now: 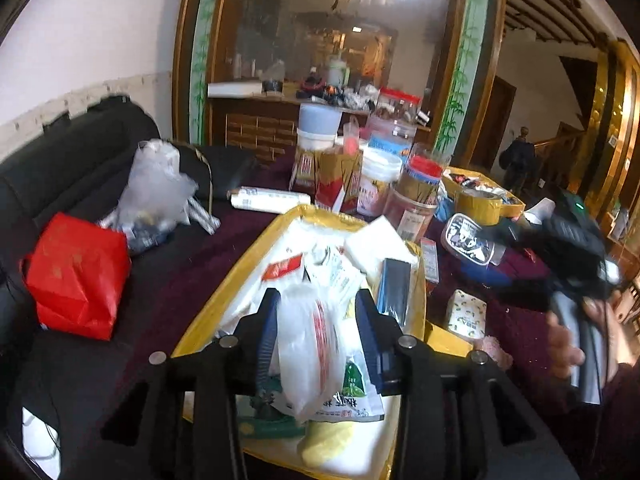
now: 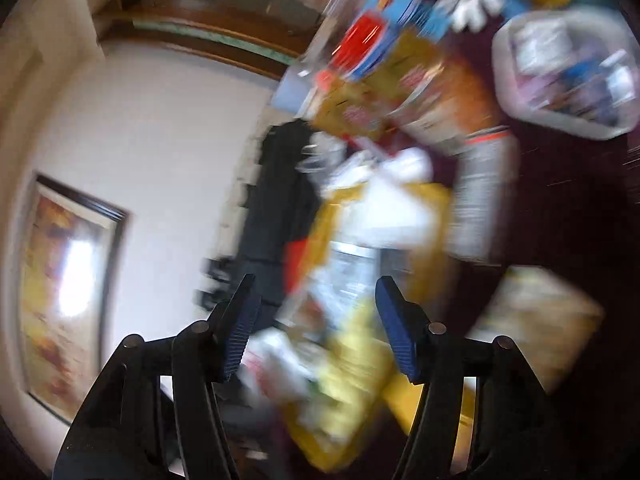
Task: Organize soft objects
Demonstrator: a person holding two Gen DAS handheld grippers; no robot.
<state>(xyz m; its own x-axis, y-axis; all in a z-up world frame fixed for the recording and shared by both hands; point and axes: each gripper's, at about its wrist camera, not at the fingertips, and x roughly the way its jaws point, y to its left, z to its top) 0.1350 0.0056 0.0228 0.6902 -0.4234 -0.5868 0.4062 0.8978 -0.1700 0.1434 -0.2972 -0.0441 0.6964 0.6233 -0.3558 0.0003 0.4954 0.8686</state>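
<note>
A yellow tray (image 1: 304,211) on the dark purple table holds white plastic bags, packets and a dark blue box (image 1: 394,286). My left gripper (image 1: 318,320) hovers over the tray's near end. A crumpled white plastic bag (image 1: 308,344) with red print stands between its blue pads, which do not visibly press on it. Under it lie a green-printed packet (image 1: 354,394) and a soft yellow item (image 1: 324,444). The right wrist view is heavily blurred: my right gripper (image 2: 318,320) is open and holds nothing, above the same yellow tray (image 2: 438,200).
A red bag (image 1: 76,276) and a clear plastic bag (image 1: 156,184) sit on the black sofa at left. Jars, cartons and tubs (image 1: 416,184) crowd the table's back. A small tissue pack (image 1: 466,314) and an oval tin (image 1: 468,238) lie right of the tray. A hand (image 1: 564,344) is at the right edge.
</note>
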